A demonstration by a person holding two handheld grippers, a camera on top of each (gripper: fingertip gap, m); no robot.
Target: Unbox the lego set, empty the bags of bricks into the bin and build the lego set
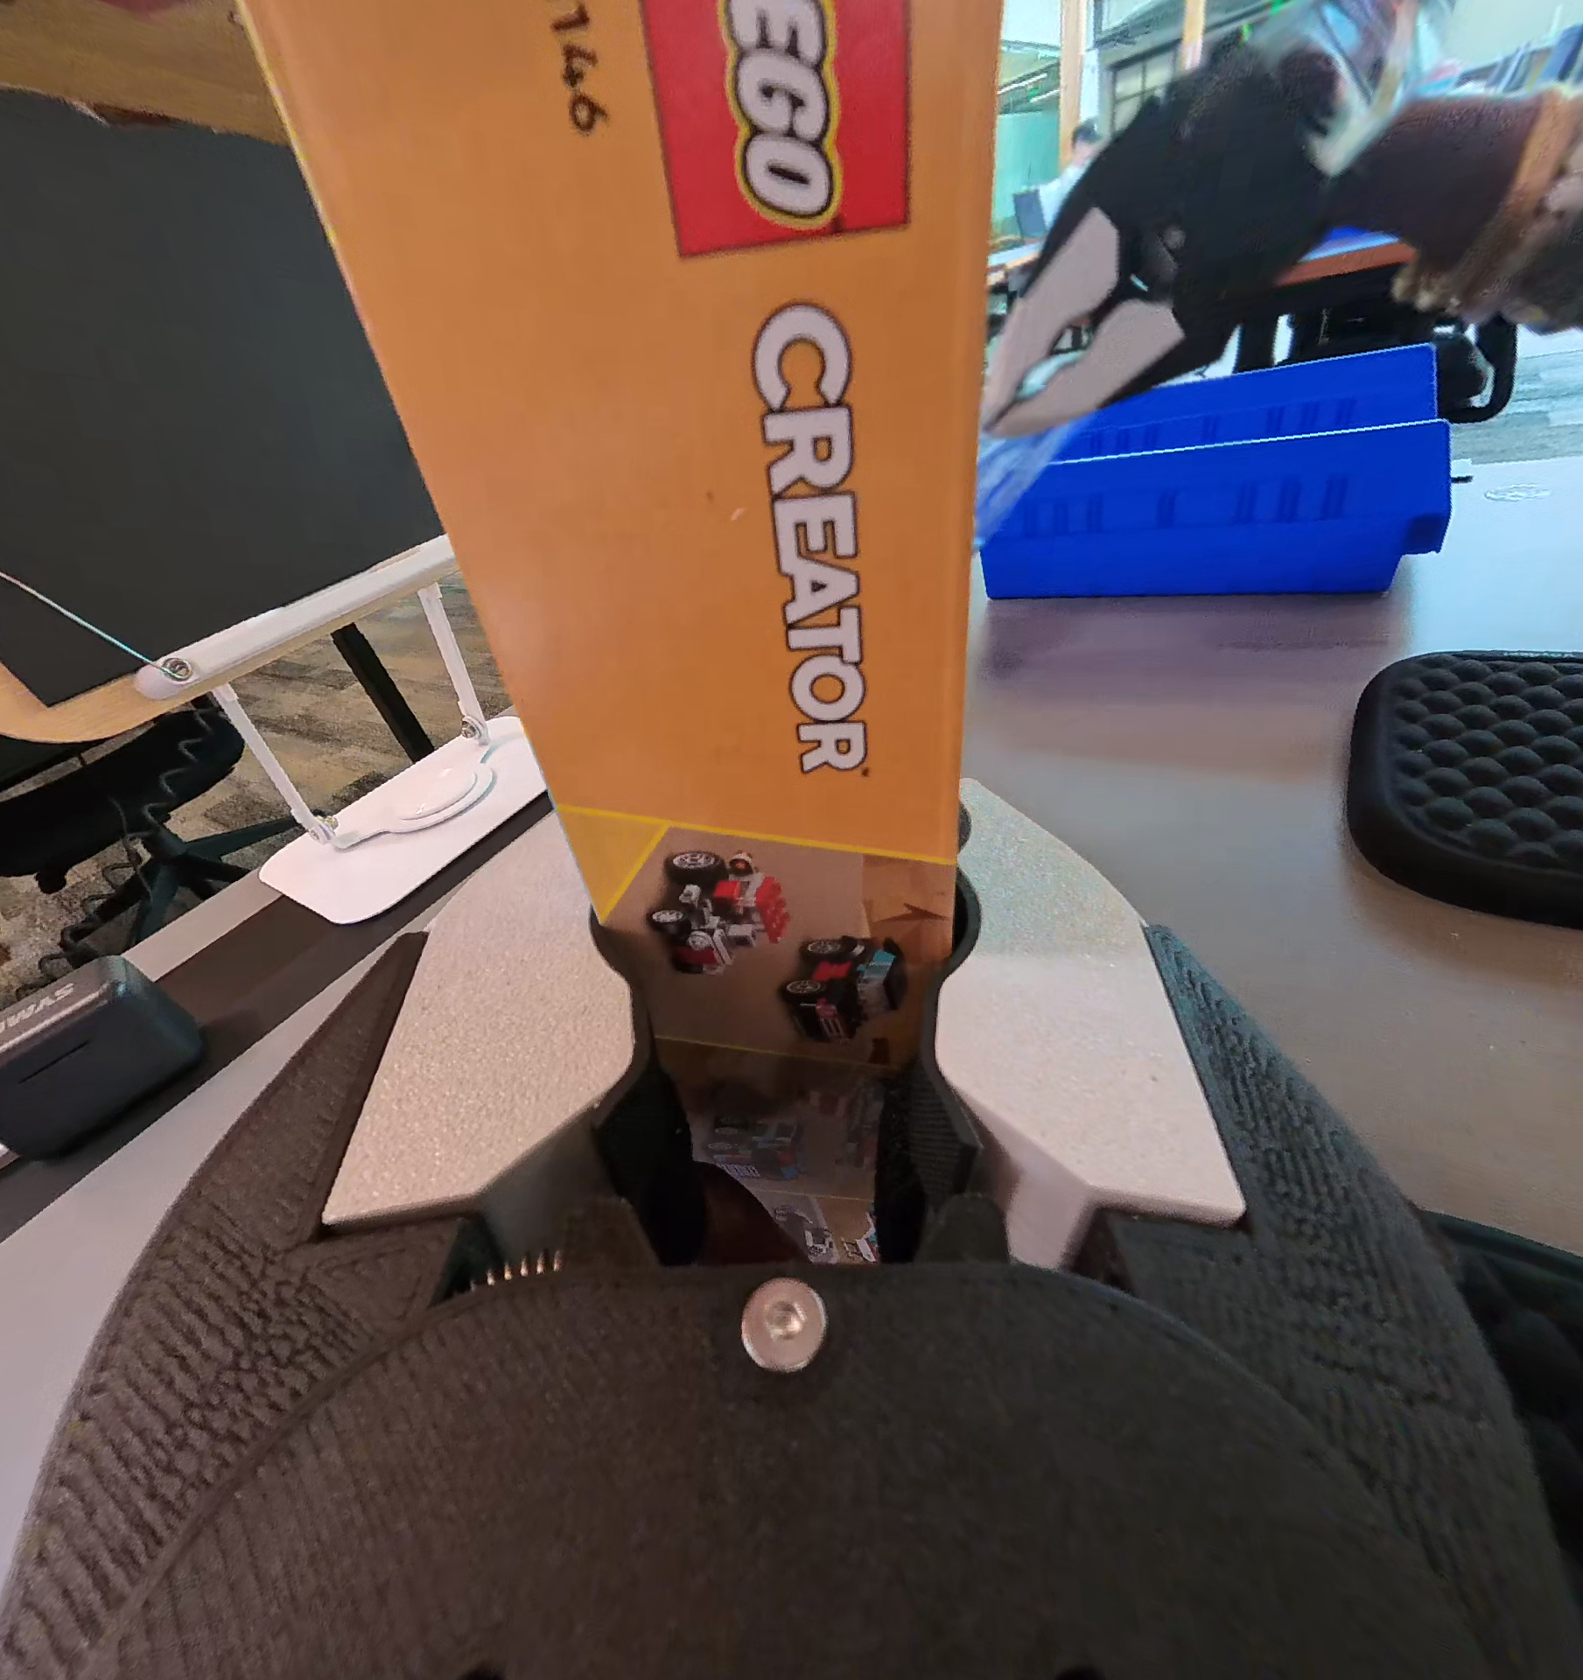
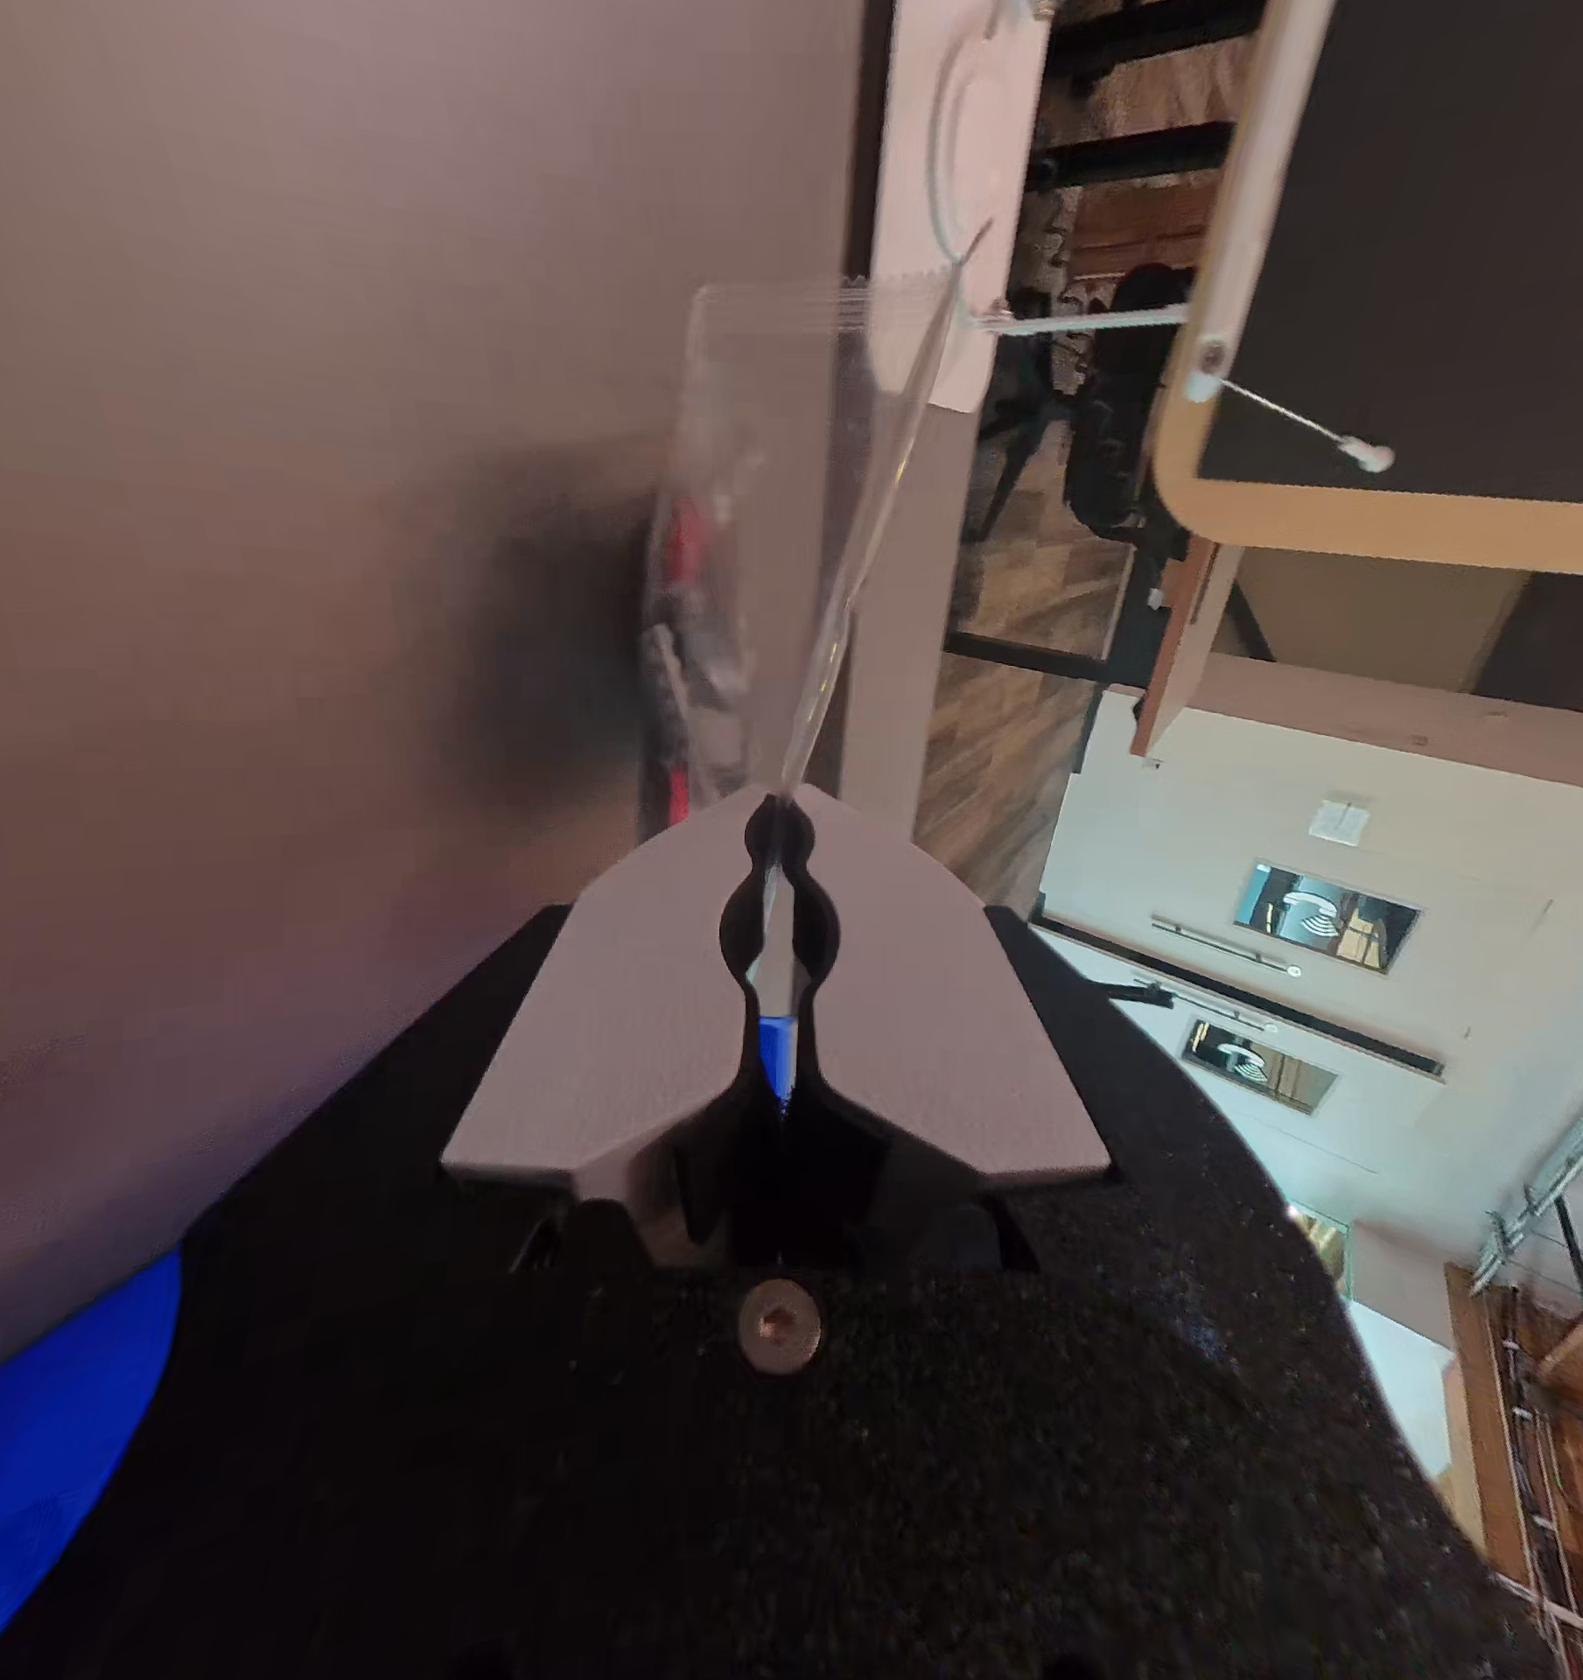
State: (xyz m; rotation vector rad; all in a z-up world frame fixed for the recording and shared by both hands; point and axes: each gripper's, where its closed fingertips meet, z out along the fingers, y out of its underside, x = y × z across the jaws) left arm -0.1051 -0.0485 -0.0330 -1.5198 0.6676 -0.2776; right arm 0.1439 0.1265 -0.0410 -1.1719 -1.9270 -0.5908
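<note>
Left gripper point(image 1: 774, 927): you've got it clamped on the lego box point(image 1: 678, 509), both grey fingers point(image 1: 487, 1027) pressed against the box's narrow printed end, dead centre of the left wrist frame.

Lego box: orange, running from between your fingers up and out of the top edge of the frame, tilted a little to the left, logo side facing the camera.

Blue bin point(image 1: 1224, 509): right of the box in the upper right of the left wrist frame, sitting on the grey table point(image 1: 1224, 864); a sliver of blue also shows at the lower left of the right wrist frame.

Black pad point(image 1: 1497, 782): textured, at the right edge, on the table below the bin, well apart from the box.

Right gripper point(image 2: 780, 800): you've closed it on the edge of a clear bag of bricks point(image 2: 751, 509), fingers point(image 2: 660, 1018) nearly meeting with just the thin plastic pinched between them.

Bag of bricks: it stretches from your fingertips toward the top centre of the right wrist frame, blurred; red and grey pieces bunch along its left side, against the table surface behind.

White lamp base point(image 1: 406, 818): left of the box, at the table edge.

Dark case point(image 1: 60, 1045): lower left of the left wrist frame, on the table.
</note>
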